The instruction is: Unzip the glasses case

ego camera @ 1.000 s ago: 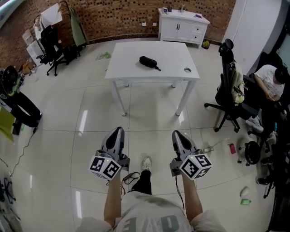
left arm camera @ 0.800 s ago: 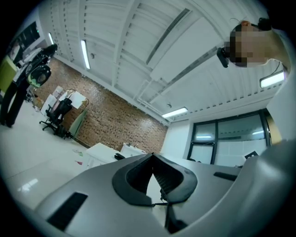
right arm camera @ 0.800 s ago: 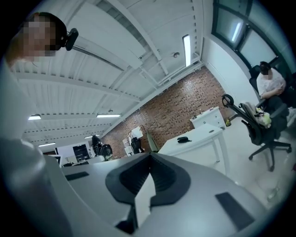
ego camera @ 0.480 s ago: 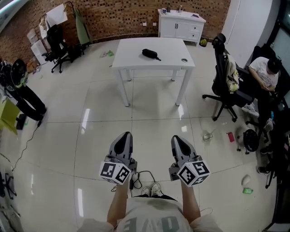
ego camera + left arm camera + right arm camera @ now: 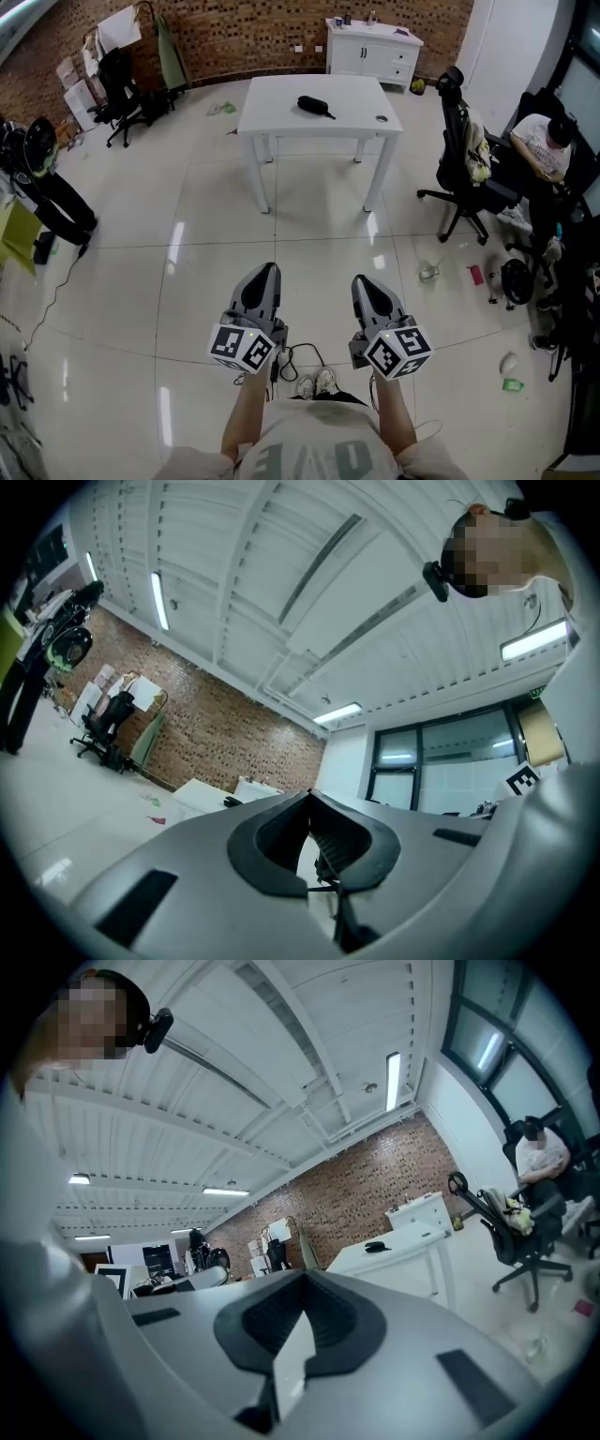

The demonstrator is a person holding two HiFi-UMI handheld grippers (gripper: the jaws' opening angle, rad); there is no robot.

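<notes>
The black glasses case (image 5: 314, 106) lies zipped on the white table (image 5: 356, 94) far across the room in the head view. It is a small dark shape (image 5: 377, 1246) in the right gripper view and a speck (image 5: 232, 802) in the left gripper view. My left gripper (image 5: 265, 272) and right gripper (image 5: 362, 281) are held side by side over the tiled floor, well short of the table, pointing toward it. Both are shut, tips meeting, with nothing between them. In their own views the left gripper (image 5: 309, 794) and right gripper (image 5: 302, 1274) show closed jaws.
A small round object (image 5: 381, 119) sits at the table's right front corner. An office chair (image 5: 464, 150) and a seated person (image 5: 539, 141) are at the right. A white cabinet (image 5: 373, 52) stands behind the table. A black cable (image 5: 300, 356) lies by my feet.
The table and case now look smaller and higher in the head view. My feet have shifted. Both grippers stay shut and side by side.
</notes>
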